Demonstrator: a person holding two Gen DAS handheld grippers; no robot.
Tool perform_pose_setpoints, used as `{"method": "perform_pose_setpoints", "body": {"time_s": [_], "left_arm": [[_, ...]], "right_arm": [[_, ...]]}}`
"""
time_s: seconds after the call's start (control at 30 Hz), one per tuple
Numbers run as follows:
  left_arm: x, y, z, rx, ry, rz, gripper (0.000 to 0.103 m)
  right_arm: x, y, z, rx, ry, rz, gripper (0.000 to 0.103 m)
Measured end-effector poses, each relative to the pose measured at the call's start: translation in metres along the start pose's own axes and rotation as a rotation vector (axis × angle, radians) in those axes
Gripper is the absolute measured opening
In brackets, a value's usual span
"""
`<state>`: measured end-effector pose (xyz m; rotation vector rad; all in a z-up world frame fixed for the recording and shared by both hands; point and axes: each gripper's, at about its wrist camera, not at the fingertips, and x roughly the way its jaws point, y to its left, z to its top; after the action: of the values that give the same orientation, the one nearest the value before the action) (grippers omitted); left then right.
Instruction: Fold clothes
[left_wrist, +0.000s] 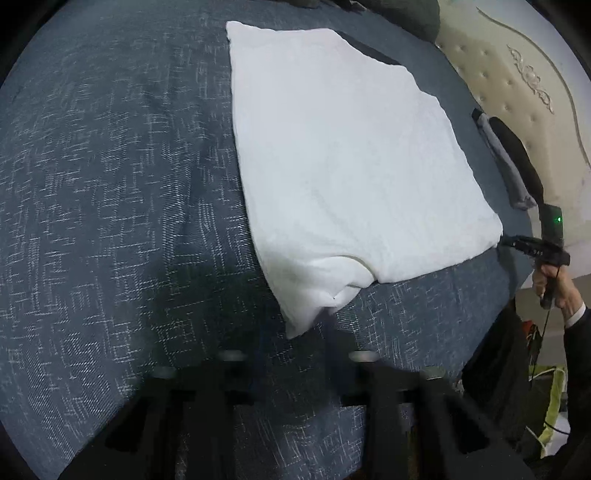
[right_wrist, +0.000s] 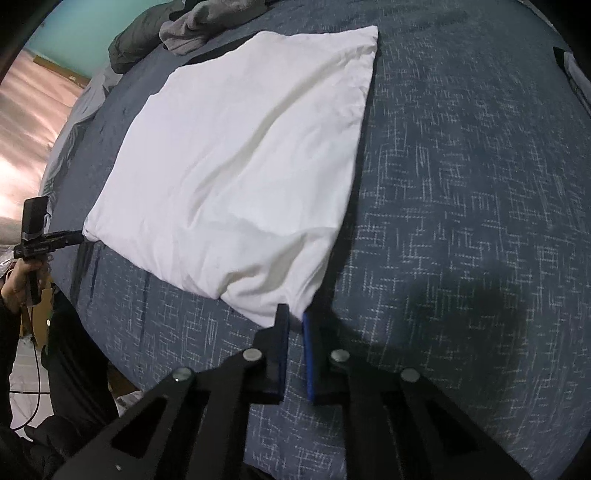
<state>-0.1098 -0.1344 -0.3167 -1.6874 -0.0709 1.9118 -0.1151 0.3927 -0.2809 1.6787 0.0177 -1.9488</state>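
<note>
We see a white folded garment (right_wrist: 236, 158) lying flat on a bed covered with a dark blue, white-flecked bedspread (right_wrist: 461, 206). The right hand-held gripper (right_wrist: 294, 317) points steeply down at the garment's near corner, its blue-edged jaws drawn close with the tip of the cloth pinched between them. Across the bed, in the right wrist view, the left hand-held gripper (right_wrist: 79, 237) meets the garment's other near corner, carried by a person's hand (right_wrist: 18, 288); its jaws are shut on that corner. In the left wrist view its own fingers are blurred, with the corner of the white cloth running down between them. That view also shows the right device at the far corner, a green light glowing on its body, in front of a cream tufted headboard (left_wrist: 517, 92). A rolled grey item (left_wrist: 502, 162) lies near the headboard, and a heap of grey and dark clothes (right_wrist: 177, 33) sits beyond the garment.
</note>
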Motion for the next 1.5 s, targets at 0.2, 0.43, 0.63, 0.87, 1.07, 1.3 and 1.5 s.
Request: {"method": "perform_pose_setpoints", "body": {"time_s": [0.2, 0.43, 0.63, 0.87, 1.07, 1.3, 1.5], "left_arm": [[-0.021, -0.006, 0.003, 0.054, -0.041, 0.026, 0.003], [-0.036, -0.005, 0.001, 0.081, -0.051, 0.059, 0.003], [-0.022, -0.001, -0.006, 0.123, -0.022, 0.113, 0.003], [-0.016, -0.006, -0.010, 0.162, 0.009, 0.109, 0.003], [-0.010, -0.026, -0.010, 0.225, 0.006, 0.088, 0.005], [-0.023, -0.014, -0.004, 0.189, -0.011, 0.106, 0.014], [-0.022, -0.016, -0.007, 0.215, 0.002, 0.112, 0.024]], "right_arm": [[-0.029, -0.005, 0.005, 0.013, -0.064, 0.004, 0.003], [-0.056, -0.032, 0.011, 0.011, -0.087, -0.020, 0.003], [-0.031, -0.035, 0.007, 0.025, -0.033, -0.058, 0.003], [-0.009, -0.047, 0.003, 0.064, 0.018, -0.086, 0.003], [0.000, -0.045, 0.007, 0.085, 0.034, -0.040, 0.005], [-0.008, -0.040, 0.004, 0.034, 0.036, -0.059, 0.018], [-0.007, -0.032, 0.005, 0.001, 0.037, -0.062, 0.023]]}}
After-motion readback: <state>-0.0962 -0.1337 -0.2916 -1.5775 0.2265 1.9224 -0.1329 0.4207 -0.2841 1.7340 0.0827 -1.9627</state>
